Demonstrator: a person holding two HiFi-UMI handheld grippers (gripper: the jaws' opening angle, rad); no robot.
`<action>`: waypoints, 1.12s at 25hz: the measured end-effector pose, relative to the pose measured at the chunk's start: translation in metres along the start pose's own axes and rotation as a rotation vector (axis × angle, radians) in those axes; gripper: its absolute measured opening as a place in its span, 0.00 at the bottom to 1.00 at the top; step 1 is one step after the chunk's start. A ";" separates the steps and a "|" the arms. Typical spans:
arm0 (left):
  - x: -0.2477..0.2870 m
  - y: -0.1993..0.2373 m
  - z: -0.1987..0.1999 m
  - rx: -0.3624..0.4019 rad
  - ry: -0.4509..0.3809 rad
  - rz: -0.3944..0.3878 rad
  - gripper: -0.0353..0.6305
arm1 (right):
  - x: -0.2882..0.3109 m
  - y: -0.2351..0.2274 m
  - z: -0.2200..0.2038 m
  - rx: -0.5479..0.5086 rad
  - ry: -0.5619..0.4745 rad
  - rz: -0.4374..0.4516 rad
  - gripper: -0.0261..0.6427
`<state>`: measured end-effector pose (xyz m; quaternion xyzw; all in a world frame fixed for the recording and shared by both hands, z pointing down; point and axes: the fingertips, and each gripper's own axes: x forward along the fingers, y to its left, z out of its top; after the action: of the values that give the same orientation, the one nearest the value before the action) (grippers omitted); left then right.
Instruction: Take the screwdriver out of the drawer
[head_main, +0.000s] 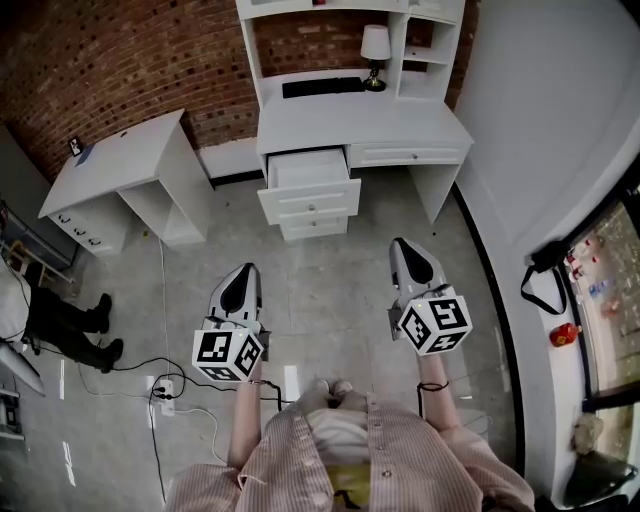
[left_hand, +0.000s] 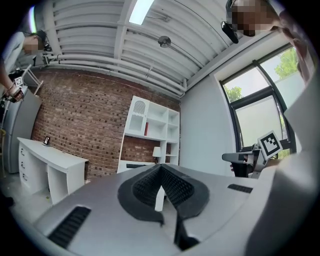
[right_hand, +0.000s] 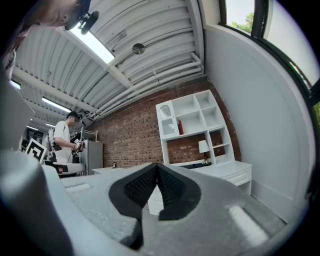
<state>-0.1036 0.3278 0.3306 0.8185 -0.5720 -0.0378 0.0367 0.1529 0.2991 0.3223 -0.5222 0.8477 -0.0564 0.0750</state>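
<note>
A white desk with a hutch stands ahead of me in the head view, and the top drawer of its drawer unit is pulled out. No screwdriver shows in any view; the drawer's inside looks plain white from here. My left gripper and right gripper are held level over the grey floor, well short of the drawer and pointing toward the desk. In the left gripper view the left gripper has its pads meeting, with nothing between them. The right gripper is likewise shut and empty.
A second white desk stands at the left against the brick wall. Cables and a power strip lie on the floor by my left foot. A lamp and keyboard sit on the desk. A person stands off to the left.
</note>
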 end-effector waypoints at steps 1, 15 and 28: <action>0.001 -0.003 -0.002 0.000 0.002 -0.001 0.05 | -0.001 -0.002 -0.002 -0.003 0.004 0.006 0.05; 0.024 -0.006 -0.029 -0.028 0.053 0.029 0.05 | 0.024 -0.027 -0.022 0.032 0.060 0.034 0.09; 0.119 0.047 -0.044 -0.057 0.086 0.019 0.05 | 0.122 -0.067 -0.041 0.061 0.079 0.005 0.18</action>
<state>-0.1024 0.2001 0.3764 0.8125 -0.5765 -0.0185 0.0846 0.1503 0.1606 0.3658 -0.5147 0.8492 -0.1028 0.0574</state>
